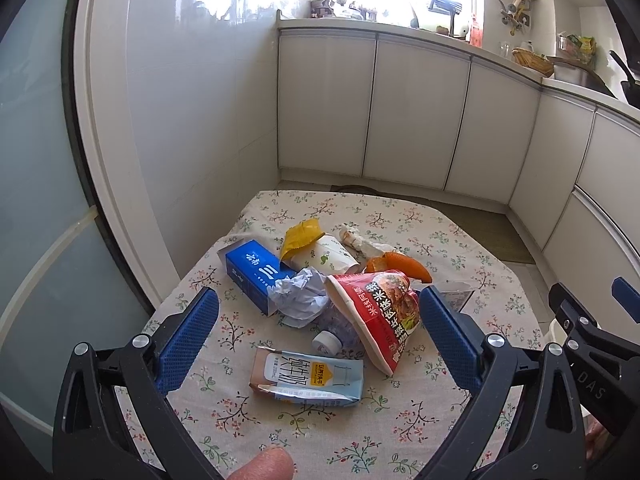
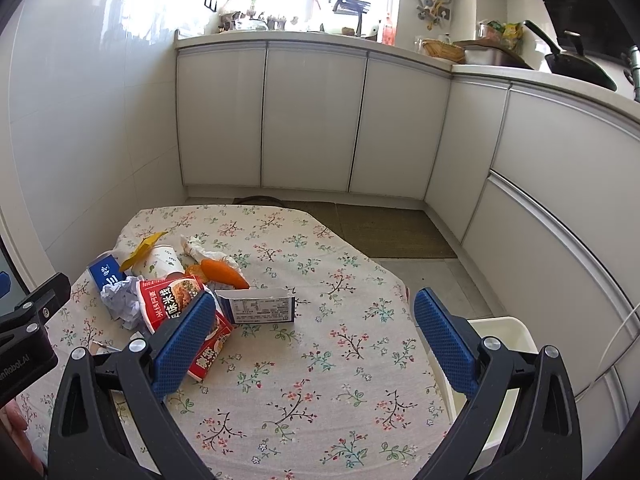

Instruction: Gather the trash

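Note:
A heap of trash lies on the floral tablecloth (image 1: 280,432): a blue box (image 1: 252,276), crumpled paper (image 1: 300,296), a red noodle cup (image 1: 376,316), a milk carton (image 1: 308,376), a paper cup (image 1: 328,258), a yellow wrapper (image 1: 300,236), orange peel (image 1: 400,266) and a small white bottle (image 1: 328,342). My left gripper (image 1: 316,330) hangs open above the heap, nothing between its fingers. My right gripper (image 2: 312,334) is open over bare cloth (image 2: 320,380), right of the red cup (image 2: 180,304) and an opened small carton (image 2: 260,304).
A white bin (image 2: 500,360) stands below the table's right edge. White kitchen cabinets (image 2: 312,116) run along the back and right, with a mat (image 2: 384,232) on the floor. A wall and glass door (image 1: 36,200) close in on the left. A thumb (image 1: 264,464) shows at the bottom.

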`<action>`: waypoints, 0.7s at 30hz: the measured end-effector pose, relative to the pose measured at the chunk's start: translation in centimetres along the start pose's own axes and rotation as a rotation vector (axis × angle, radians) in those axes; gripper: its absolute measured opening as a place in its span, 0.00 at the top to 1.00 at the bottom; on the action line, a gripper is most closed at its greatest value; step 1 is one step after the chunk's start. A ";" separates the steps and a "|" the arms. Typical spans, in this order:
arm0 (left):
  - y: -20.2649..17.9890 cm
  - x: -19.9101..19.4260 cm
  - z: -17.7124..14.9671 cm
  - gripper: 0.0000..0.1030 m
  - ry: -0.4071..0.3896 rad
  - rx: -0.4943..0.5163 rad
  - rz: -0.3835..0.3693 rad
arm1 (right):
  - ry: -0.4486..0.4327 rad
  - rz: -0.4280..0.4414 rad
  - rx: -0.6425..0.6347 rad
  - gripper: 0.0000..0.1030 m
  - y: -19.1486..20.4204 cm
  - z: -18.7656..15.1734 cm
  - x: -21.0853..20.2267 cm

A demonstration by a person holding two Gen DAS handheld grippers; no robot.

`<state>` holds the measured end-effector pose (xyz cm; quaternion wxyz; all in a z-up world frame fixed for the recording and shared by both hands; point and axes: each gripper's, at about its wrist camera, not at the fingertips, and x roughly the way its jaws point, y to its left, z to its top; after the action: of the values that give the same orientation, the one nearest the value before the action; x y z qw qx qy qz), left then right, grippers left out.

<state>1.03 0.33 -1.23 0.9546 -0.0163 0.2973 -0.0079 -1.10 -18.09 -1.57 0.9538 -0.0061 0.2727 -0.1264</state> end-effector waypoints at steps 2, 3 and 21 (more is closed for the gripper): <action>0.0 0.0 0.0 0.07 0.000 -0.001 0.000 | 0.000 0.000 0.000 0.06 -0.1 0.0 0.0; 0.0 0.0 0.0 0.07 0.000 -0.001 0.000 | 0.000 0.000 0.000 0.06 0.0 0.0 0.0; 0.0 0.3 0.0 0.07 0.023 -0.007 0.006 | 0.009 0.003 0.003 0.06 0.0 0.0 0.2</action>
<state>1.24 0.36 -1.40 0.9511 -0.0187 0.3084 -0.0042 -0.95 -18.16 -1.71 0.9527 -0.0036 0.2769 -0.1252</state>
